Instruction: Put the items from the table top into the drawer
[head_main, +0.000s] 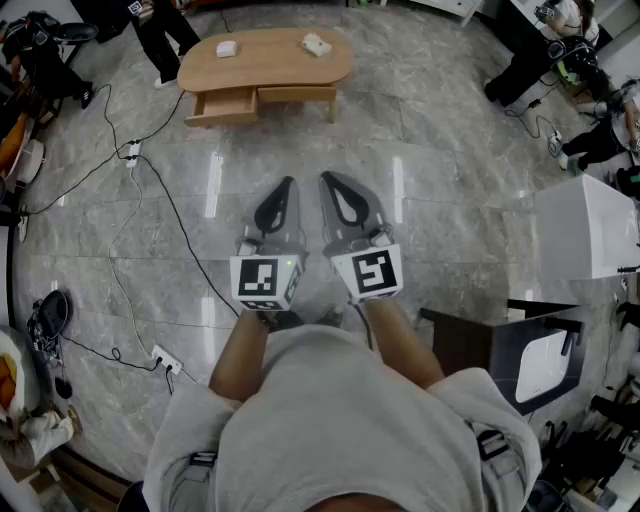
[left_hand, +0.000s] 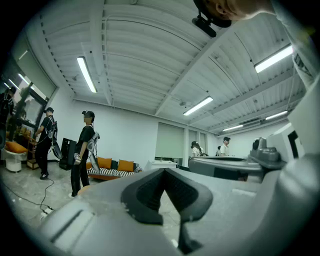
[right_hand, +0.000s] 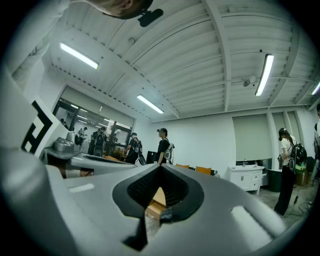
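Well ahead of both tools: oval worktop (head_main: 275, 65) bearing left item (head_main: 227, 48) and right item (head_main: 316, 44), with the drawer (head_main: 222, 106) open beneath. Left tool (head_main: 289, 182) and right tool (head_main: 326, 178): clenched, empty, level. Advice: walk closer, unclench before reaching.

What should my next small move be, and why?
Probably walk toward the wooden table: it stands far across the floor, two white items lie on top, one drawer is pulled out, and the left gripper and right gripper are shut, empty.
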